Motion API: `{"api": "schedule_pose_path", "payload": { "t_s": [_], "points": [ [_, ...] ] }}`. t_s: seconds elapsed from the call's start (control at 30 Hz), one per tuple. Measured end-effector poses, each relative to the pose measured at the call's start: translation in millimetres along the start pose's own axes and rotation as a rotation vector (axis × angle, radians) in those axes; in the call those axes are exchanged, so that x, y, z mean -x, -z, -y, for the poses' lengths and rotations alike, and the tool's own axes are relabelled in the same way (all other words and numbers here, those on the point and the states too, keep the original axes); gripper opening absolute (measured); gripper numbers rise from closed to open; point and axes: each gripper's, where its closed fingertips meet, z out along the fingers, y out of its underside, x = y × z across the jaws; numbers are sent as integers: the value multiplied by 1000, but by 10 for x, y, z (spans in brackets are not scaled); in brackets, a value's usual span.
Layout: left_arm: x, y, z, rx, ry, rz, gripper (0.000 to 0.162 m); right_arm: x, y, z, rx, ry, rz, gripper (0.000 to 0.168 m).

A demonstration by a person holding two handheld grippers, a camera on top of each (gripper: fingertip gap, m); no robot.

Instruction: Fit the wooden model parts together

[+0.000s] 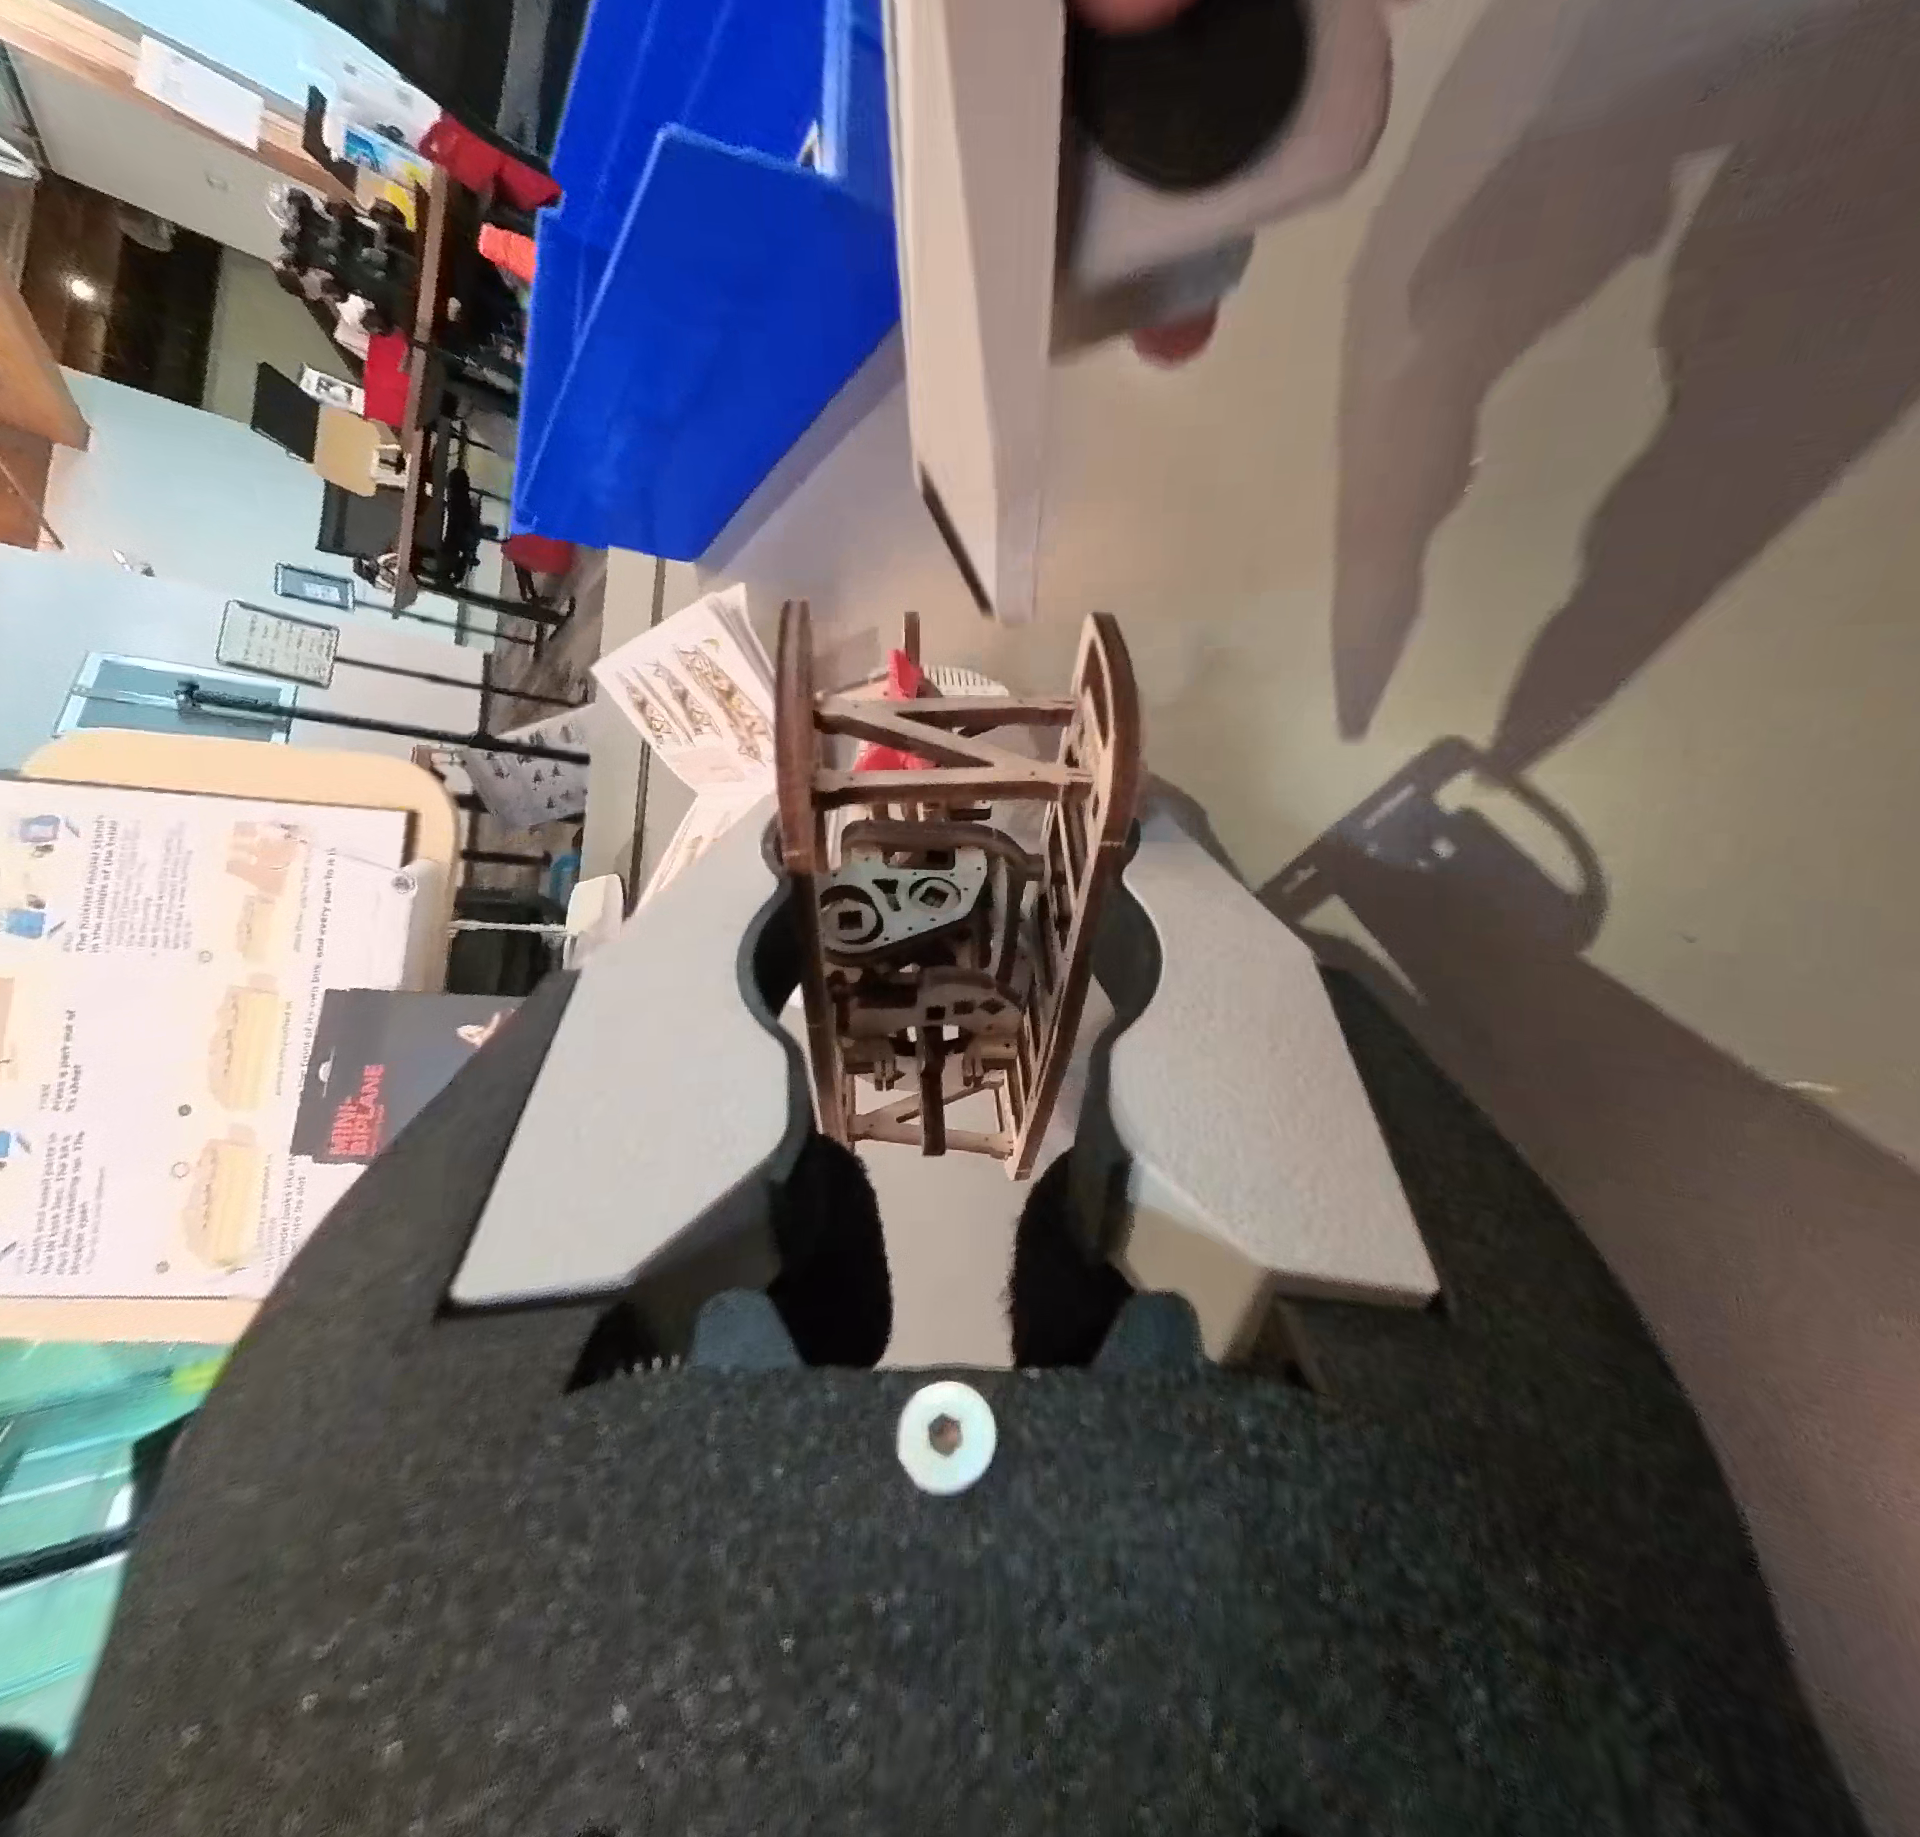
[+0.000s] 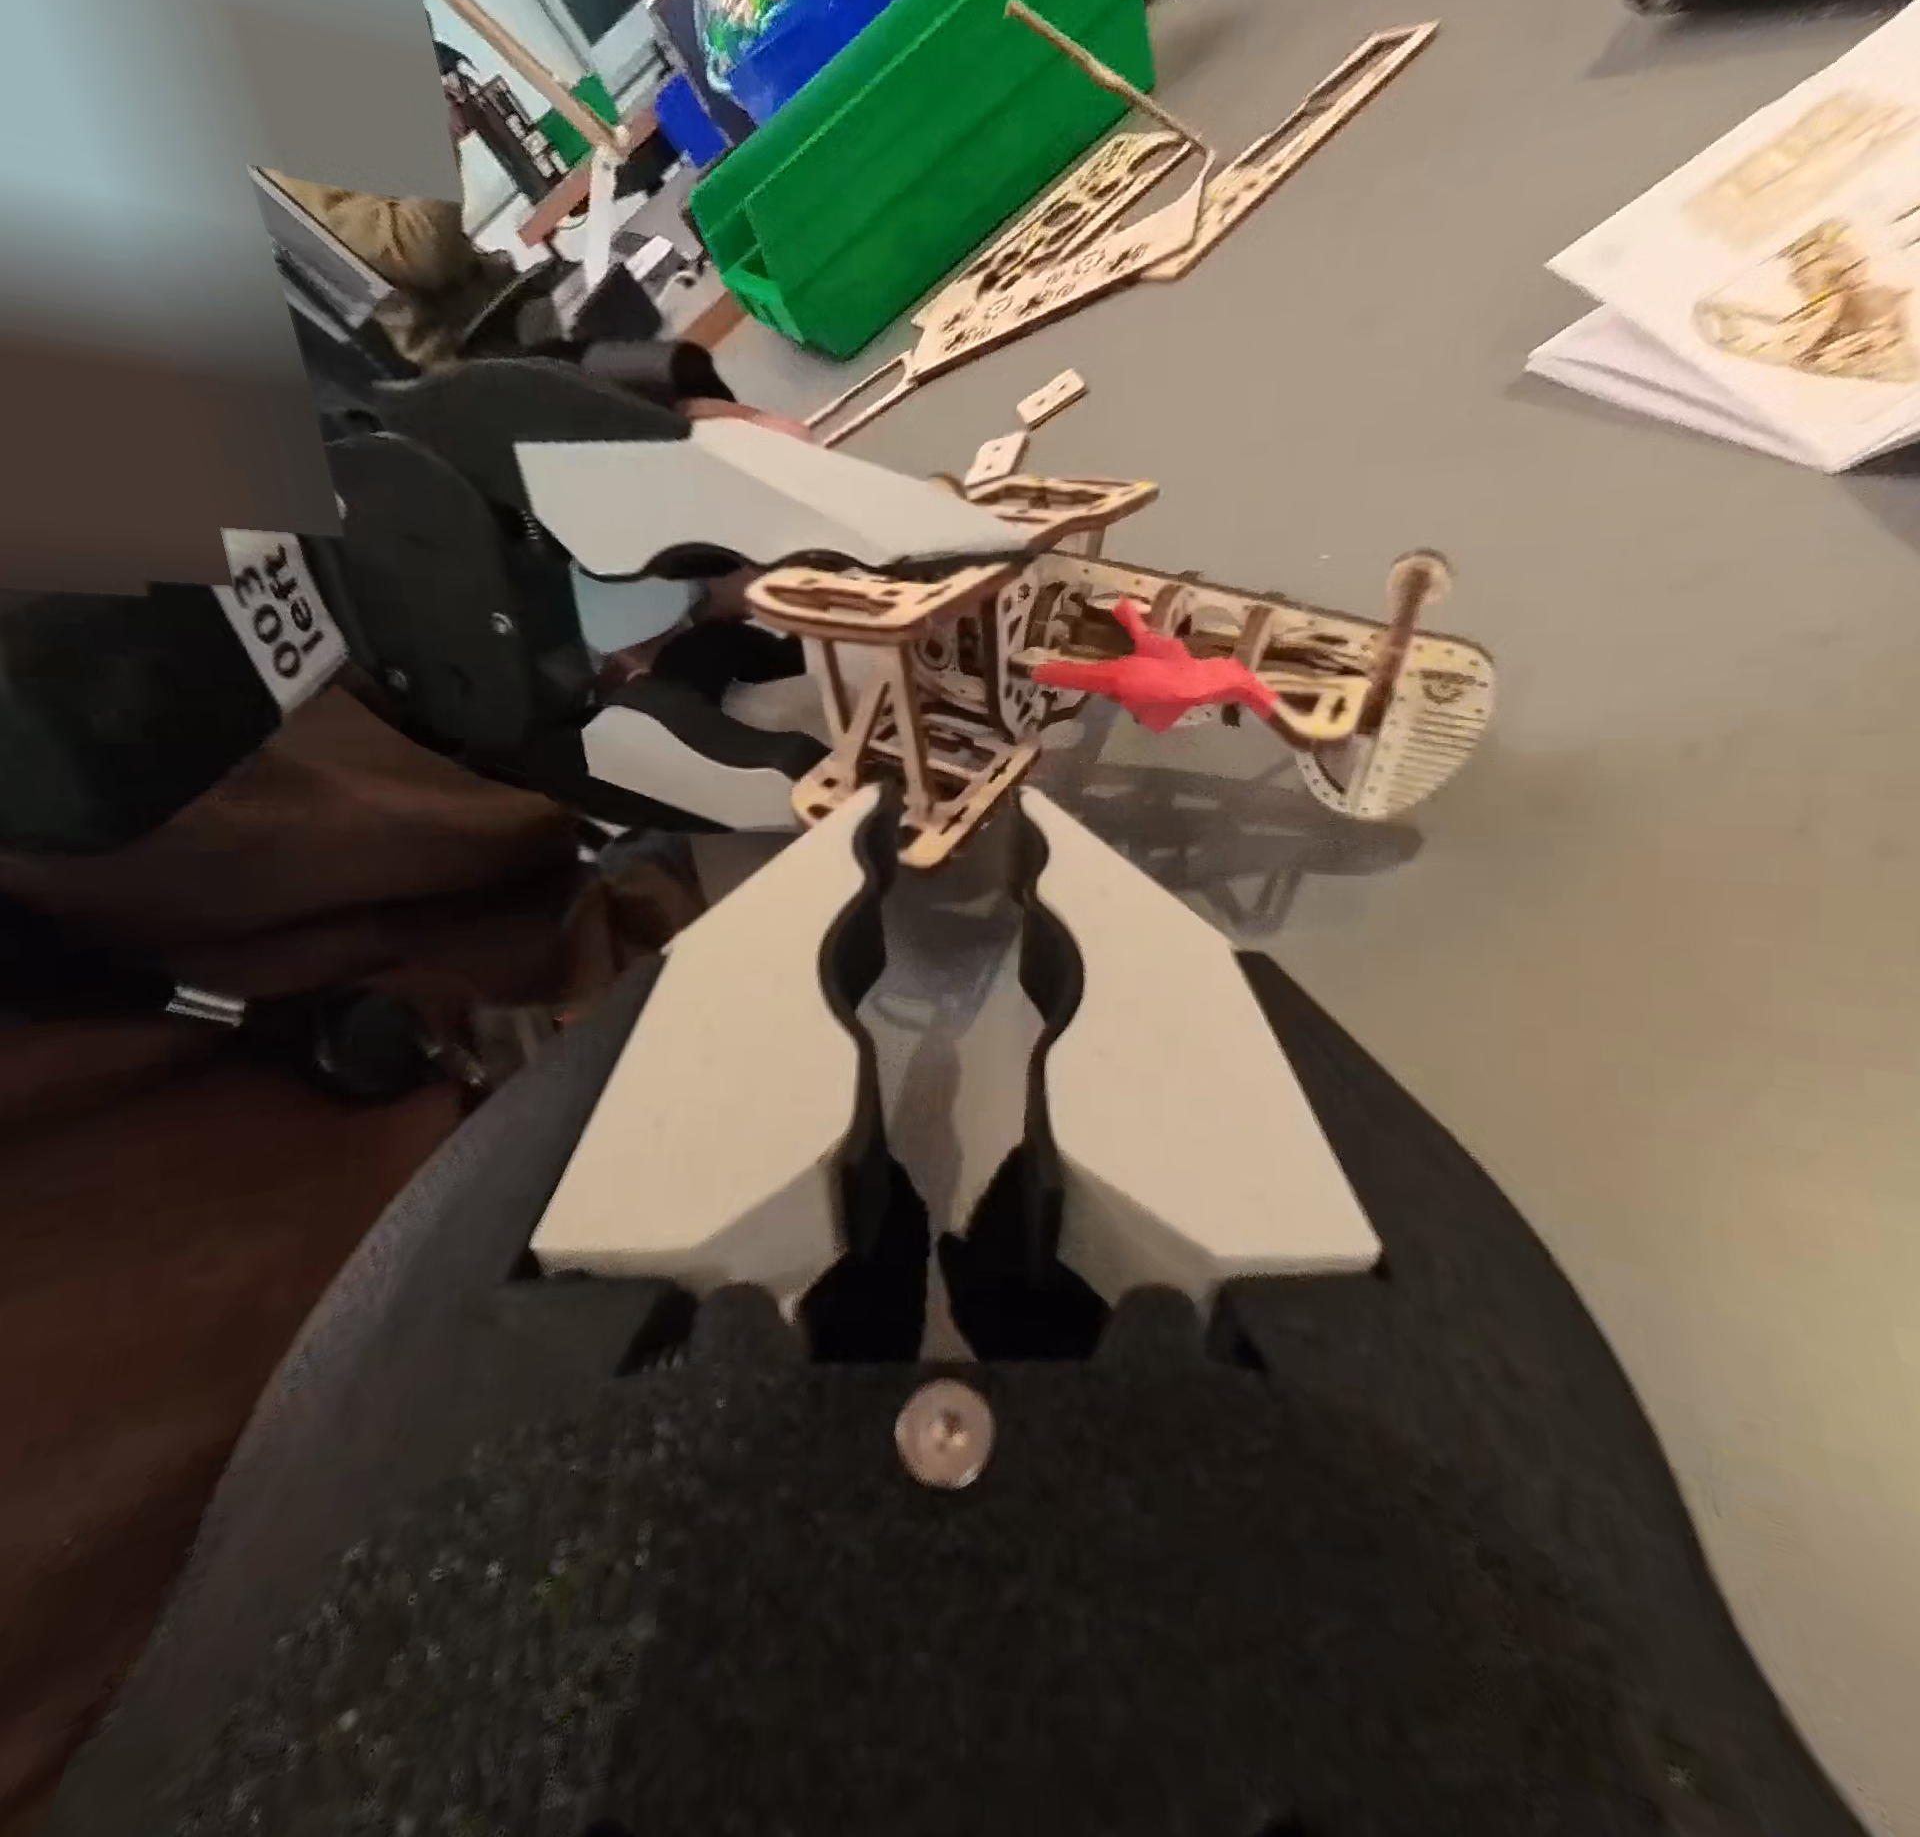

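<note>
Latticed wooden biplane [image 2: 1049, 644], left gripper [image 1: 940, 914] clamping wings

Held between the fingers of the left gripper [image 1: 940, 883]: wooden biplane [image 2: 1039, 644], wings across the jaws; right gripper [image 2: 951, 811] just below its lower wing. Behind on the table [image 2: 1558, 852]: parts sheet [image 2: 1091, 270], bin [image 2: 925, 156]; booklet [image 2: 1745, 270] at right

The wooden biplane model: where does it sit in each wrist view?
Left wrist view: the wooden biplane model is at centre, seen end-on between the left tongs.
Right wrist view: just above centre, side-on, tail pointing right.
Shared landmark: the red piece on the fuselage.
</note>
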Motion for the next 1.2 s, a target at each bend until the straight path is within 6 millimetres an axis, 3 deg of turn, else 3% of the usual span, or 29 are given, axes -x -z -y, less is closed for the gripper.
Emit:
{"api": "schedule_pose_path", "payload": {
  "t_s": [0.03,0.13,0.4,0.77,1.2],
  "points": [
    [-13,19,35,-30,14,-17,51,18,-51,-19,19,-18,29,15],
    [-43,63,55,-87,86,-79,52,161,-85,-1,14,-99,178,1],
    [-102,253,178,-286,210,-253,53,421,-90,18,12,-253,394,0],
    [-185,352,232,-332,234,-328,53,555,-78,-32,80,-368,457,0],
    [-141,292,230,-271,287,-310,53,516,-37,9,68,-378,432,0]
  ]
}}
